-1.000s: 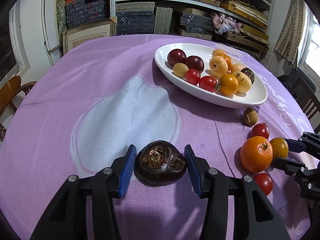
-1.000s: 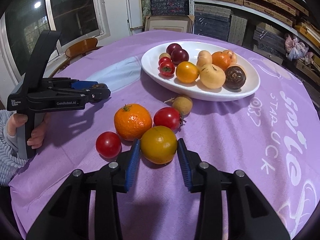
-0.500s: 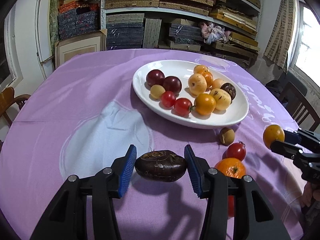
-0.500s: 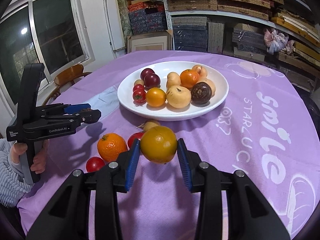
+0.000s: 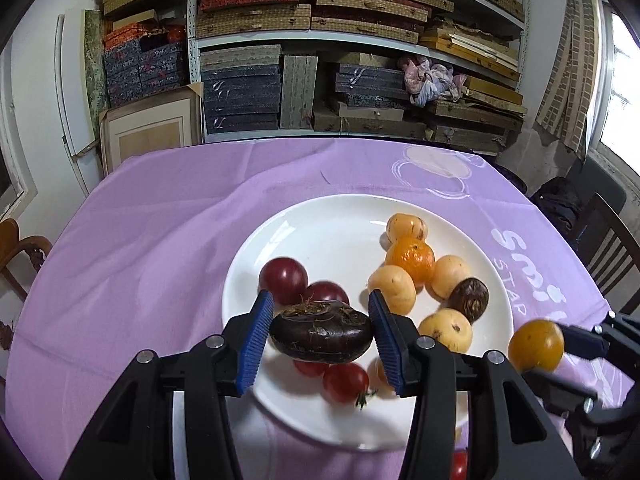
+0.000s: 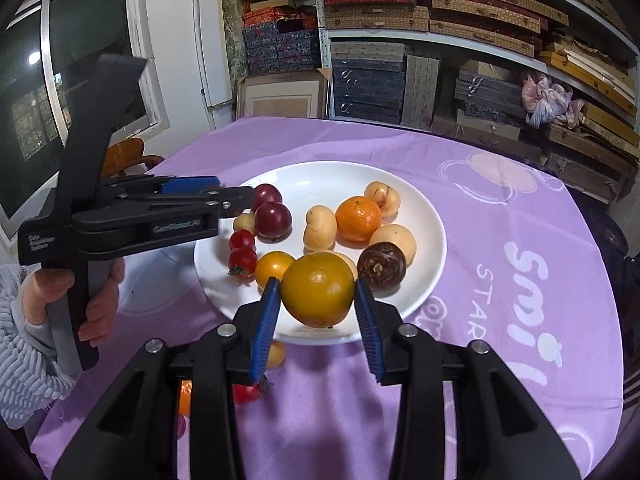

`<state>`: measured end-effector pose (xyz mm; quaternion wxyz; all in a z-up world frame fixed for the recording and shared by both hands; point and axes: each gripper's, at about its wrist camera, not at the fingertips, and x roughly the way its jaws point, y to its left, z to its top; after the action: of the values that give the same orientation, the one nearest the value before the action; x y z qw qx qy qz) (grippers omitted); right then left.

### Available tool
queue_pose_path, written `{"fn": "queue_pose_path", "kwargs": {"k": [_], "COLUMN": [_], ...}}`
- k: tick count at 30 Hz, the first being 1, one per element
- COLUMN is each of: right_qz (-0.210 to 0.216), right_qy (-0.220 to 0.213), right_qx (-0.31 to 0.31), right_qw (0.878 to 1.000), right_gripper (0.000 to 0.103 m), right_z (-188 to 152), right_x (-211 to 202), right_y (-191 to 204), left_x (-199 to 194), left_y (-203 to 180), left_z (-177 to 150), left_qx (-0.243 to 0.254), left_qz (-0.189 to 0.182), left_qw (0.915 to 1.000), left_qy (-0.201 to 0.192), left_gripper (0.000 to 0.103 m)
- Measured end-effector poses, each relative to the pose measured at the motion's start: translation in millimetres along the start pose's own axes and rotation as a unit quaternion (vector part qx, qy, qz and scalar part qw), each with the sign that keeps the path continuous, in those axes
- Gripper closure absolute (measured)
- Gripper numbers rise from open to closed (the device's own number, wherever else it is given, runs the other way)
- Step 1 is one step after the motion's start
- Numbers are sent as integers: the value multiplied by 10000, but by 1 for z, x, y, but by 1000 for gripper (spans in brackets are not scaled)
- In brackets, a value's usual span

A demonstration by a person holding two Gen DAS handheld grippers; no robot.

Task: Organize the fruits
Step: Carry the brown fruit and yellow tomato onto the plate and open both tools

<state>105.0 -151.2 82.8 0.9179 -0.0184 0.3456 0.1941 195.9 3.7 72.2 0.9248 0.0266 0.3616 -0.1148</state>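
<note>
My left gripper [image 5: 321,334] is shut on a dark purple-brown fruit [image 5: 322,336] and holds it in the air over the near left part of the white plate [image 5: 340,224]. My right gripper [image 6: 316,304] is shut on a yellow-orange round fruit [image 6: 318,289], hanging above the plate's [image 6: 428,216] near rim. That fruit [image 5: 536,345] also shows at the right of the left wrist view. The plate holds several fruits: dark red plums [image 6: 273,219], cherry tomatoes [image 6: 243,261], pale yellow fruits [image 6: 319,228], an orange [image 6: 357,218] and a dark brown fruit [image 6: 381,265].
A purple cloth [image 5: 160,216] covers the round table. Loose fruits lie on it by the plate's near edge: a tomato [image 6: 246,394], an orange [image 6: 185,398], a small tan fruit [image 6: 276,354]. A person's hand [image 6: 96,312] grips the left tool. Wooden chairs [image 5: 612,248] and stacked shelves surround the table.
Both grippers rose from the cloth and moved forward with their fruits: the dark fruit now hangs over the plate, the yellow-orange one above its near rim.
</note>
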Motion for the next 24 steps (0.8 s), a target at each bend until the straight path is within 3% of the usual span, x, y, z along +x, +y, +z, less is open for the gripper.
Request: {"fn": "queue_pose_path", "kwargs": {"k": [6, 13, 16, 19, 24], "right_qz": [203, 318, 331, 296, 316], "right_qy": [127, 302, 324, 290, 56], "right_qx": [-118, -8, 14, -17, 9], "right_qw": [9996, 9990, 9989, 9991, 9995], "right_gripper": [66, 66, 65, 65, 63], "right_z": [5, 1, 0, 0, 4], "right_x": [26, 49, 53, 54, 38], "right_y": [14, 10, 9, 11, 9], "left_x": [55, 105, 108, 101, 68], "left_y": [0, 6, 6, 4, 7], "left_z": [45, 53, 52, 50, 56], "left_qx": [-147, -285, -270, -161, -213], "left_qz": [134, 230, 261, 360, 346], "left_qw": [9992, 9951, 9951, 9962, 9981], "left_qy": [337, 915, 918, 779, 463], "left_gripper": [53, 53, 51, 42, 42]}}
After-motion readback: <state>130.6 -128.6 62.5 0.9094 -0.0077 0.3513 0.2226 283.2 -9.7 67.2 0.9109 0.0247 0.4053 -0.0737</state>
